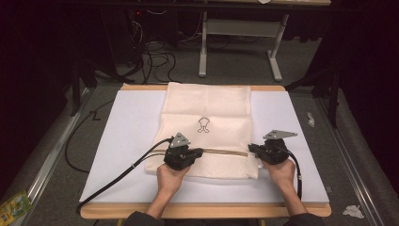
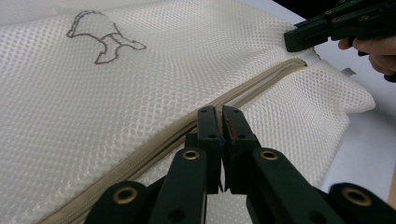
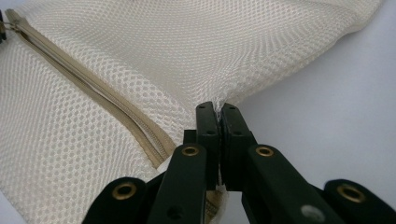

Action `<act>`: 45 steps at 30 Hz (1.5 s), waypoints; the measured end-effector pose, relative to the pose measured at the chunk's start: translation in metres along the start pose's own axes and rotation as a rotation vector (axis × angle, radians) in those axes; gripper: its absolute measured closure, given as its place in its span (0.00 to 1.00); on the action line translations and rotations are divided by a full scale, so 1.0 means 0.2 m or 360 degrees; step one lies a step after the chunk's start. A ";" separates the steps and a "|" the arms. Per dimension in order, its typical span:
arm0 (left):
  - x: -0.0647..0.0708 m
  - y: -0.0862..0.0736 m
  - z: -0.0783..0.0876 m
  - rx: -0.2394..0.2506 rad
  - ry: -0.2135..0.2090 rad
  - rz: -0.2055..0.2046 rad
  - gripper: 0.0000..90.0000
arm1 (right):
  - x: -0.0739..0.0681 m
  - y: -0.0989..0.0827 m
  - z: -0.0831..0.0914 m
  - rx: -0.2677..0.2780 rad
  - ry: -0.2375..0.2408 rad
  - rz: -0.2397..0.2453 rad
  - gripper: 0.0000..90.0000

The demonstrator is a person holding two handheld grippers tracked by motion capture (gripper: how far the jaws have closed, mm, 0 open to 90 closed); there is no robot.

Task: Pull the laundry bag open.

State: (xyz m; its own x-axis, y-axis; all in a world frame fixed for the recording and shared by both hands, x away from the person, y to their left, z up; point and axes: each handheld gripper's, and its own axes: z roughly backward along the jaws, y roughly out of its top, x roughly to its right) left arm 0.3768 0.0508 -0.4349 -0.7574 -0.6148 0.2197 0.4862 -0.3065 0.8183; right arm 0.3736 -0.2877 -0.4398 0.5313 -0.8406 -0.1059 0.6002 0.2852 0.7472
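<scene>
**Two grippers clamped on a mesh zipper bag**

Two grippers work one cream mesh laundry bag (image 1: 205, 127), which lies flat on the white board (image 1: 122, 136) covering the table. We hold the left gripper (image 1: 194, 153) low over the near part of the bag, our left hand (image 1: 170, 178) wrapped around its body from behind and the forearm rising straight from the near edge of the table. Its jaws are clenched; in the left gripper view the tips (image 2: 220, 122) meet right on the beige zipper (image 2: 252, 86), pinching something at the zip line that is too small for us to tell apart from the tape. The zipper runs away from these jaws, up and to the right, toward the other gripper.

Our right hand (image 1: 283, 173) holds the right gripper (image 1: 253, 149) level and turned inward, so that its jaws point across the bag toward the left gripper. Those jaws are clenched too, grasping the mesh at the bag's side edge: in the right gripper view (image 3: 218, 116) the fabric puckers and lifts straight out of the closed tips. The zipper's end lies just left of these jaws, and bare board lies to their right.

A small outline drawing (image 1: 203, 124) printed on the bag sits beyond both pairs of jaws, roughly midway between them. A black cable (image 1: 127, 172) trails from the left gripper across the board.
</scene>
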 end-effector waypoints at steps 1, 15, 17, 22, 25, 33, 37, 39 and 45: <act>0.00 0.00 0.01 0.0006 0.0004 0.0001 0.97 | 0.00 0.00 0.00 -0.0007 0.0002 -0.0004 0.99; -0.03 -0.01 0.05 0.0054 -0.0002 0.0036 0.97 | -0.02 0.02 -0.01 -0.0008 -0.0005 0.0020 0.99; -0.03 -0.02 0.05 0.0062 -0.0005 0.0041 0.97 | -0.02 0.03 -0.01 -0.0011 -0.0013 0.0016 0.99; -0.05 -0.02 0.07 0.0059 0.0001 0.0050 0.97 | -0.03 0.04 0.00 -0.0017 -0.0018 0.0022 0.99; -0.05 -0.02 0.09 0.0059 0.0020 0.0044 0.97 | -0.03 0.04 0.00 -0.0004 -0.0015 0.0035 0.99; -0.09 -0.05 0.13 0.0074 0.0032 0.0090 0.97 | -0.04 0.04 -0.02 -0.0017 -0.0014 0.0031 0.99; -0.10 -0.04 0.16 0.0092 0.0067 0.0071 0.97 | -0.04 0.05 -0.02 -0.0013 -0.0019 0.0044 0.99; -0.11 -0.05 0.17 0.0097 0.0068 0.0081 0.97 | -0.04 0.05 -0.03 -0.0019 -0.0018 0.0042 0.99; -0.12 -0.05 0.17 0.0101 0.0047 0.0120 0.97 | -0.04 0.06 -0.03 -0.0014 -0.0025 0.0043 0.99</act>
State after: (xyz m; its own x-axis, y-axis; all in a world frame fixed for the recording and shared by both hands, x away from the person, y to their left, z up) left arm 0.3752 0.0938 -0.4297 -0.7061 -0.6560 0.2666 0.5118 -0.2125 0.8324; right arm 0.3795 -0.2745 -0.4341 0.5379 -0.8396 -0.0753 0.5912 0.3120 0.7438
